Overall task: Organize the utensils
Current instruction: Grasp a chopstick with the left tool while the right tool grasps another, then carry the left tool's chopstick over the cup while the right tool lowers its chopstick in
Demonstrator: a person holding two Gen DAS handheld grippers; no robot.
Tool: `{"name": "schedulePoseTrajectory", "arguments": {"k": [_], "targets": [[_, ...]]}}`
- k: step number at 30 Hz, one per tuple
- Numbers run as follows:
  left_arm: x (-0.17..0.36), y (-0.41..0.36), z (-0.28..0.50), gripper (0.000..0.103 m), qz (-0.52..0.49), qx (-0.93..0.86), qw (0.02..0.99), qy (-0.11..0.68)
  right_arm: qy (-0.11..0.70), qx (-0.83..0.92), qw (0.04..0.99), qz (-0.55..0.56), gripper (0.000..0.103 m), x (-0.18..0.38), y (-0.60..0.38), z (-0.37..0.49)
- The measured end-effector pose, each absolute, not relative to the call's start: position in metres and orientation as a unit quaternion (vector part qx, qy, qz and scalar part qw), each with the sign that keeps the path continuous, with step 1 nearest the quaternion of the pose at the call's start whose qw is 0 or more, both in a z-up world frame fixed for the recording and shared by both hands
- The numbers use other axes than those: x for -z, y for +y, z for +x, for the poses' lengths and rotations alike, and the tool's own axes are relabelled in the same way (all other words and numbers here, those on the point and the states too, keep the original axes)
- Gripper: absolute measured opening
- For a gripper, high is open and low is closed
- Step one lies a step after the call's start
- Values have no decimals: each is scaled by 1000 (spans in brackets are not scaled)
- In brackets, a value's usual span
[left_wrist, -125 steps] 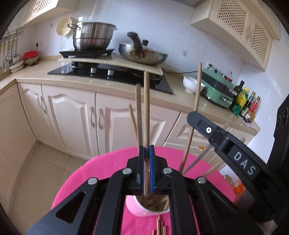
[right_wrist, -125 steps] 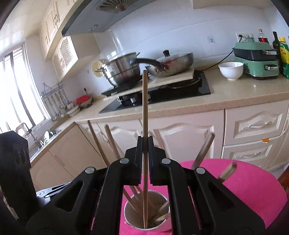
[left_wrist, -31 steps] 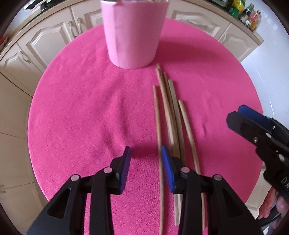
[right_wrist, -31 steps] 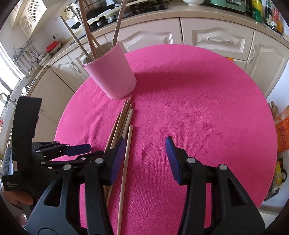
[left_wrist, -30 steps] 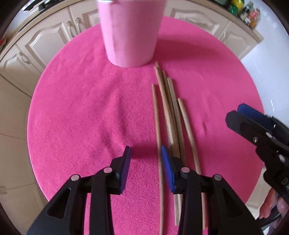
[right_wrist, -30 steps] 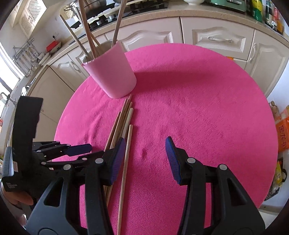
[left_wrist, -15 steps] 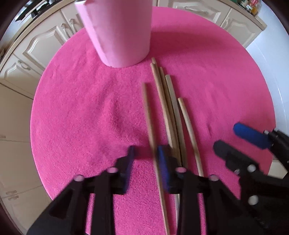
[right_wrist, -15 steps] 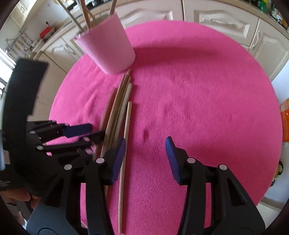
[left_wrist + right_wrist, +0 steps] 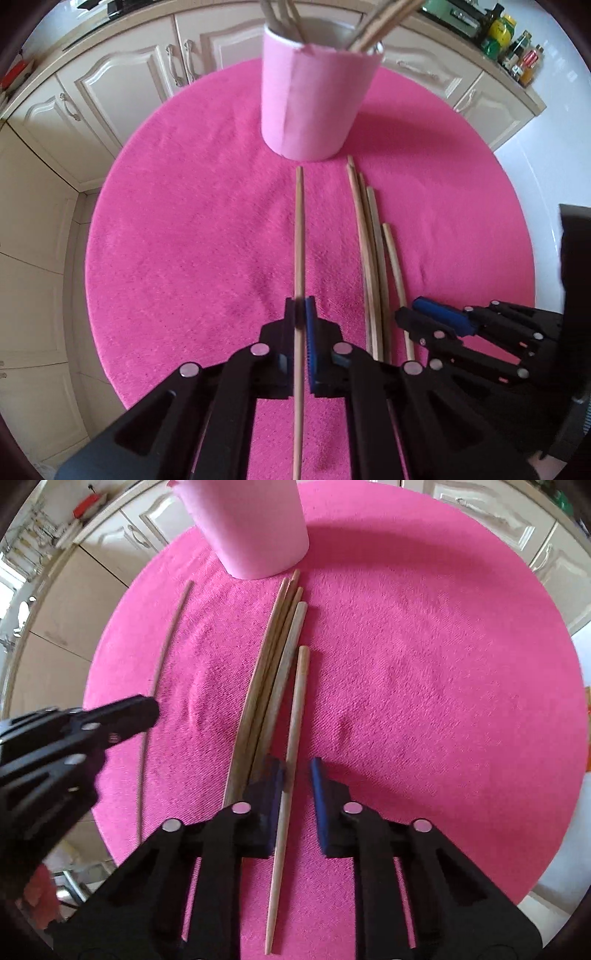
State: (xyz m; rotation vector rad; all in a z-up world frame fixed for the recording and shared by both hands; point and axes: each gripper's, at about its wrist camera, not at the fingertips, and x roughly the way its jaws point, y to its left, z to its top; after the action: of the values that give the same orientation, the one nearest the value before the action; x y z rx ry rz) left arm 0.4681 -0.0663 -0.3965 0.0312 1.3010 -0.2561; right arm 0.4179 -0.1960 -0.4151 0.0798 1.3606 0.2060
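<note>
My left gripper is shut on a thin wooden chopstick that points at the pink cup, which holds several chopsticks. That held chopstick also shows in the right wrist view, left of the pile. My right gripper is open, its jaws down on either side of the rightmost loose chopstick. Several more chopsticks lie beside it on the round pink table. The right gripper also shows in the left wrist view, at the near ends of the loose chopsticks.
Cream kitchen cabinets stand behind the table. Bottles stand on the counter at the back right. The pink cup shows in the right wrist view at the far end of the pile.
My left gripper has shut on the leftmost chopstick and carried it left, away from the pile. My right gripper has come down around the rightmost chopstick and narrowed.
</note>
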Motion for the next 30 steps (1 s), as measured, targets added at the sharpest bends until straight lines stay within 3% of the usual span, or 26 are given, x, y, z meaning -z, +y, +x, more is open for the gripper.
{"name": "schedulePoseTrajectory", "arguments": {"k": [6, 13, 30], "targets": [[377, -51, 441, 5, -2, 115, 809, 576, 630, -91, 771, 25, 7, 416, -193, 425], [343, -34, 443, 5, -10, 123, 837, 533, 622, -96, 771, 93, 6, 412, -224, 428], [275, -37, 465, 5, -70, 154, 895, 412, 428, -157, 860, 229, 6, 297, -263, 446]]}}
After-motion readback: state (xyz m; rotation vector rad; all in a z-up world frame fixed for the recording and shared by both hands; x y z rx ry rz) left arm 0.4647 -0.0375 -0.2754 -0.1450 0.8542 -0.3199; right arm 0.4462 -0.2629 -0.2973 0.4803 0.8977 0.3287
